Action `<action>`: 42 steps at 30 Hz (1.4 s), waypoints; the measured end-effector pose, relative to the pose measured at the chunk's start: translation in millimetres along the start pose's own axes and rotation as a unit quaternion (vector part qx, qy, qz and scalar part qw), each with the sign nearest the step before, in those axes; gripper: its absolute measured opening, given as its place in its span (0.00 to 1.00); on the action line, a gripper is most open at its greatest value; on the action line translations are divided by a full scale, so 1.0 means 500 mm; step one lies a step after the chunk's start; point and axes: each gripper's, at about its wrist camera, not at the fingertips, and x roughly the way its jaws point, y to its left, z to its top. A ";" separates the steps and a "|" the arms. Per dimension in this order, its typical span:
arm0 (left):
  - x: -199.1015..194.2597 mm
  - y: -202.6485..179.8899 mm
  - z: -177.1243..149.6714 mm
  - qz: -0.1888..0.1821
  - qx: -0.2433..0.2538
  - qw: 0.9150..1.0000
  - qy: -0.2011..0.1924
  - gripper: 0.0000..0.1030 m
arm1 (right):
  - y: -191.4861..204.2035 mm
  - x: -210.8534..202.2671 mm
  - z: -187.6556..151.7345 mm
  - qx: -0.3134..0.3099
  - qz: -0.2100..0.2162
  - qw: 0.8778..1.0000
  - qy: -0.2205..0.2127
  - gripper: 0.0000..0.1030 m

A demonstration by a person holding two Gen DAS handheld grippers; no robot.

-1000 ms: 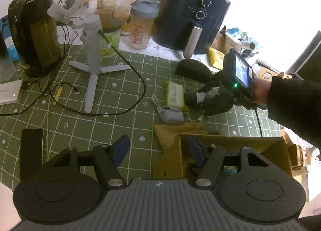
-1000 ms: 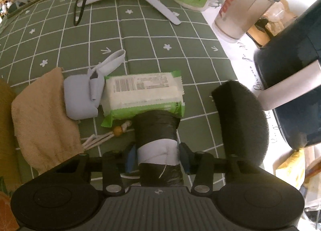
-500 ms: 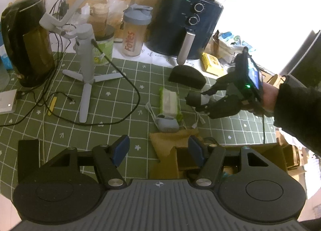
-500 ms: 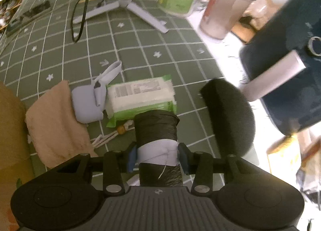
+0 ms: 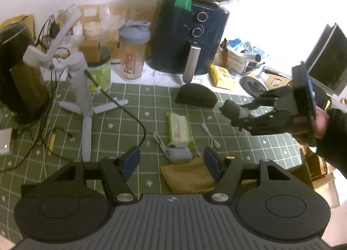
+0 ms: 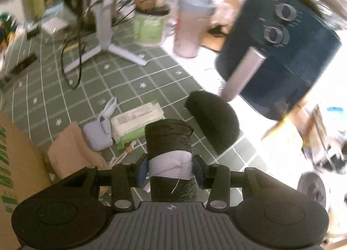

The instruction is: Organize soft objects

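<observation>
My right gripper (image 6: 170,168) is shut on a black roll with a pale grey band (image 6: 169,148), held in the air above the green mat; in the left wrist view this gripper (image 5: 240,115) hangs at the right with the roll (image 5: 231,108) in it. On the mat lie a green wet-wipe pack (image 5: 179,128), a small grey pouch (image 5: 179,153), a tan cloth (image 5: 188,175) and a black foam pad (image 5: 196,98). My left gripper (image 5: 171,161) stands open above the pouch and cloth, nothing between its fingers.
A dark blue air fryer (image 5: 188,39), a shaker bottle (image 5: 133,52), a green tub (image 5: 100,72) and a grey tripod stand (image 5: 83,98) with a black cable crowd the back. A cardboard box (image 6: 17,163) sits at the near edge. A person's sleeved arm (image 5: 334,137) holds the right gripper.
The right gripper has risen off the mat with the black roll and rolled, moving right in the left wrist view. The left gripper drew back a little, still open.
</observation>
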 end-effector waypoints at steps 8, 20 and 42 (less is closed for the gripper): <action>0.040 -0.011 0.038 -0.006 0.037 0.999 0.000 0.62 | -0.023 -0.089 -0.042 0.068 -0.023 0.997 -0.041 0.45; 0.108 -0.036 0.077 -0.020 0.084 0.996 0.017 0.62 | -0.036 -0.173 -0.112 0.164 -0.034 0.984 -0.061 0.45; 0.325 -0.047 0.096 -0.022 0.118 0.988 0.095 0.71 | 0.007 -0.267 -0.231 0.290 -0.068 0.952 -0.075 0.45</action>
